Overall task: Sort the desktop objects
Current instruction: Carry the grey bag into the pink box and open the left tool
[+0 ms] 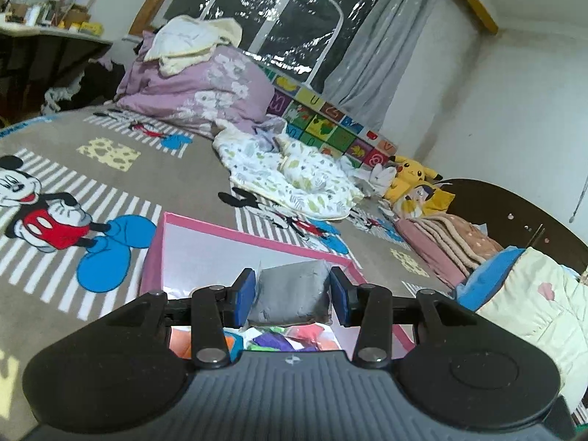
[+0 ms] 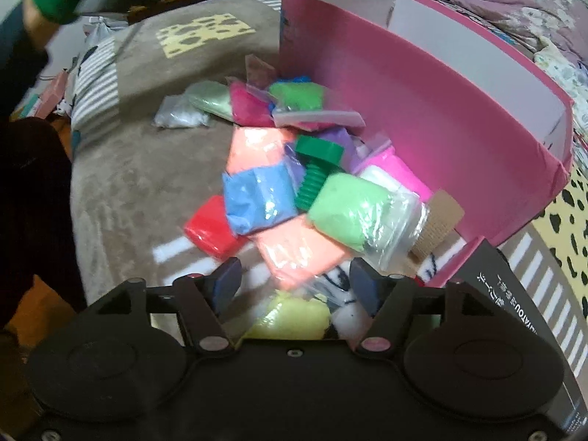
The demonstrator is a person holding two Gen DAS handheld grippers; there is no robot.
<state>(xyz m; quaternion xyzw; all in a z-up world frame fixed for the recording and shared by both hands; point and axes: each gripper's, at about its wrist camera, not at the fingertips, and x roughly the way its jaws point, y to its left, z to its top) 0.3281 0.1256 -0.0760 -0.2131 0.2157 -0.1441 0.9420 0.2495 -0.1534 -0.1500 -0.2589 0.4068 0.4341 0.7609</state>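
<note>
The left gripper [image 1: 290, 296] is clamped on a grey bag [image 1: 290, 294], held over the pink box [image 1: 161, 242] (seemingly mid-drop-off); releasing comes next. The right gripper [image 2: 296, 286], jaws apart and empty, hovers over the heap of bags [image 2: 279, 183], needing 1 pick.

The left gripper [image 1: 292, 296] has a ribbed grey housing flanked by round black domes, black linkage bars with silver pivot screws, and blue rubber pads [image 1: 245, 296]. The right gripper [image 2: 296, 288] is matte black, its pads [image 2: 227, 283] dark navy.
</note>
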